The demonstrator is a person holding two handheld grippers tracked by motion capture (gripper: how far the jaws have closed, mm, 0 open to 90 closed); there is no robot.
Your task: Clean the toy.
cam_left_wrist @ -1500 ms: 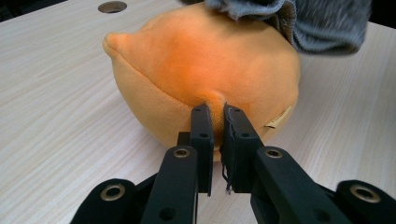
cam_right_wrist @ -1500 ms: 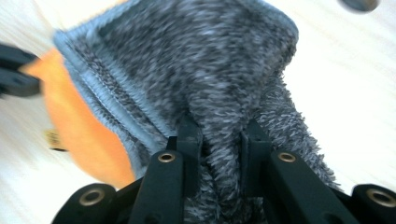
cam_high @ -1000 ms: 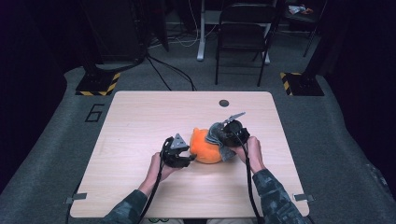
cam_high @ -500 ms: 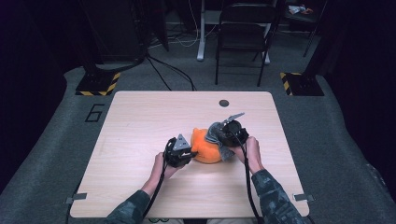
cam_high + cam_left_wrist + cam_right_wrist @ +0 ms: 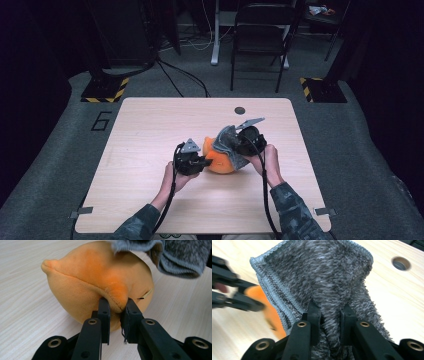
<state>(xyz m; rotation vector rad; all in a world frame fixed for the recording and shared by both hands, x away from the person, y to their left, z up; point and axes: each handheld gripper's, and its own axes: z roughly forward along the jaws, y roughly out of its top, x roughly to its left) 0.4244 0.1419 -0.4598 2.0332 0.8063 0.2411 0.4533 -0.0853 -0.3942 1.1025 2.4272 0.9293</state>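
Left gripper view: left tongs (image 5: 115,307) just closed, pinching orange plush (image 5: 95,282) | right tongs (image 5: 329,312) clamp grey cloth (image 5: 324,277)

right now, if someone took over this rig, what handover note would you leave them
Left gripper: jaws have just been closing and now pinch a seam fold of the orange plush toy.
Right gripper: shut on the grey cloth, holding it bunched and raised over the toy's right side.
Both things sit at the middle of the table, toy resting on the wood.
Done: both grips made.
Left, judging by the hold: probably work the cloth over or off the toy while the left steadies it.
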